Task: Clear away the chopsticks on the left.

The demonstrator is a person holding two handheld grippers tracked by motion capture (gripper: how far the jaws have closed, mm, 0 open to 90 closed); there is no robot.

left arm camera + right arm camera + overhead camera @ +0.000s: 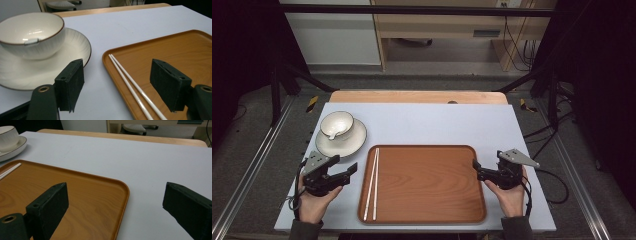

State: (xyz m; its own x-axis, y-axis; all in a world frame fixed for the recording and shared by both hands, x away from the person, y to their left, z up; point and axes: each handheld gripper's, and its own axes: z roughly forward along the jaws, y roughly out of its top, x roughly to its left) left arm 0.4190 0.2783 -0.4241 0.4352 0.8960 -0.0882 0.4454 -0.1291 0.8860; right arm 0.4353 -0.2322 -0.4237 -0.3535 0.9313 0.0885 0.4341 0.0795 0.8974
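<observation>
A brown wooden tray (427,195) lies at the front middle of the table. Two white chopsticks (373,183) rest side by side along its left edge. A white bowl (336,123) with a dark rim stands on a white plate (352,142) at the back left, and what looks like a spoon handle (343,131) lies over the bowl's rim. My left gripper (353,169) is open just left of the tray, with the tray's left rim and the chopsticks (130,82) between its jaws. My right gripper (475,165) is open at the tray's right edge (122,195), with nothing held.
A pale grey mat (437,125) covers the table, and bare wood (417,96) shows along the far edge. The mat behind the tray is bare. Dark frame posts (276,85) stand on both sides, and cables (557,180) trail on the floor to the right.
</observation>
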